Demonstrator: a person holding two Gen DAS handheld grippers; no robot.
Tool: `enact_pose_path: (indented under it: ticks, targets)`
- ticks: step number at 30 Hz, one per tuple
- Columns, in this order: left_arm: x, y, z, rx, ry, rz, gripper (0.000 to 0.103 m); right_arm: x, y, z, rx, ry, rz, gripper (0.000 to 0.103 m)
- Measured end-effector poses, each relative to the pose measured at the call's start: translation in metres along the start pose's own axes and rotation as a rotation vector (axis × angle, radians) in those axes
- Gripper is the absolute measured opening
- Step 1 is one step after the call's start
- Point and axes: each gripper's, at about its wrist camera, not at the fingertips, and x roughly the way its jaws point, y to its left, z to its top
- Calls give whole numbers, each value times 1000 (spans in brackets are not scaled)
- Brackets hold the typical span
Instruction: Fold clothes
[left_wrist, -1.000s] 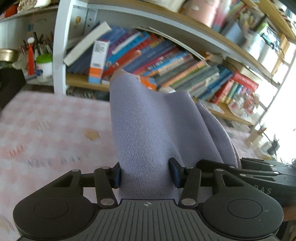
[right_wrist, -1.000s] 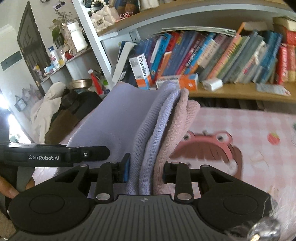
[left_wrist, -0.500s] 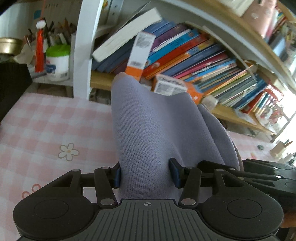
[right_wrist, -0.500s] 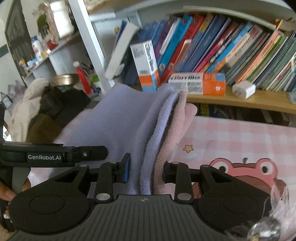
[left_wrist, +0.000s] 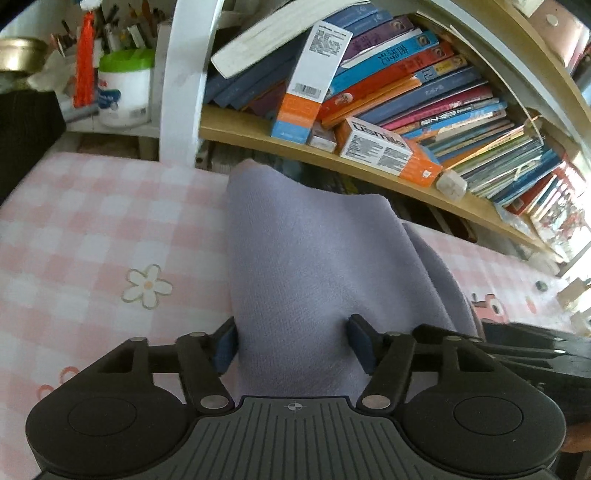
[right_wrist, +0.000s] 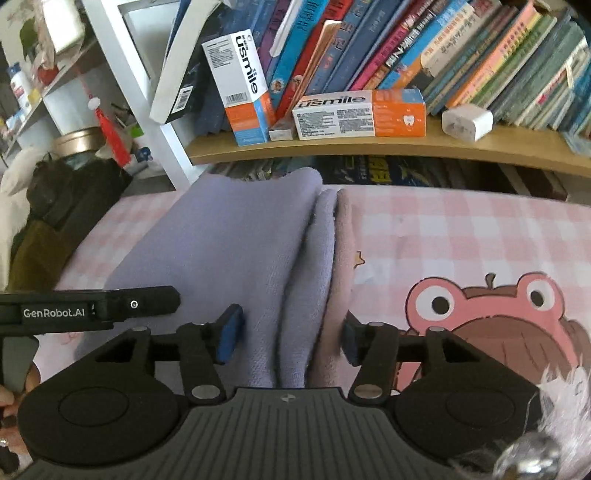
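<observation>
A folded lavender knit garment (left_wrist: 306, 258) with a pink inner layer (right_wrist: 341, 251) lies on the pink checked cloth. My left gripper (left_wrist: 293, 345) is shut on its left end, the fabric bunched between the blue pads. My right gripper (right_wrist: 290, 338) has its jaws wider apart than before, and the stacked lavender and pink layers sit loosely between the pads. The left gripper's body (right_wrist: 88, 310) shows at the left of the right wrist view. The garment's far edge rests near the bookshelf.
A low wooden shelf (right_wrist: 369, 142) full of books and toothpaste boxes (right_wrist: 360, 114) runs along the back. A white post (left_wrist: 184, 74) stands at the shelf's left end. Dark clothes (right_wrist: 55, 206) pile at the left. The cloth (right_wrist: 461, 236) carries a frog print (right_wrist: 491, 317).
Both grippers have carried the folded garment forward and down onto the cloth near the shelf. The right jaws have opened wider around the layers.
</observation>
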Motion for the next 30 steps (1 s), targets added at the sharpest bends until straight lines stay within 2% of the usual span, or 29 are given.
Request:
enact_pose_path:
  ticks: [2,6,7,10,15,19,21,30]
  targets:
    - [-8,-4,1,26,-15,55,69,-8,3,1,-13,-19,-29,73]
    - [-32,-17,-4,104,-89,175,77,-30,4,0,-11,-71,-73,86]
    - [-39,-20,-6,123,-111,198,83,-37,5,-1,-10,-88,-88,88]
    - [-57,-30,-17,146,-165,235,90,-56,9,-9,-28,-126,-128,90]
    - [-75,-38,-40,111,-189,249,97,-77,12,-32,-23,-148,-168,93]
    - [-82,-42,-57,102,-163,243,98,-86,16,-55,-27,-139,-195,99]
    - [-84,-43,-66,103,-150,246,98,-88,19,-64,-40,-129,-205,99]
    - [-89,-40,-96,51,-109,241,98,-98,34,-84,-71,-104,-181,103]
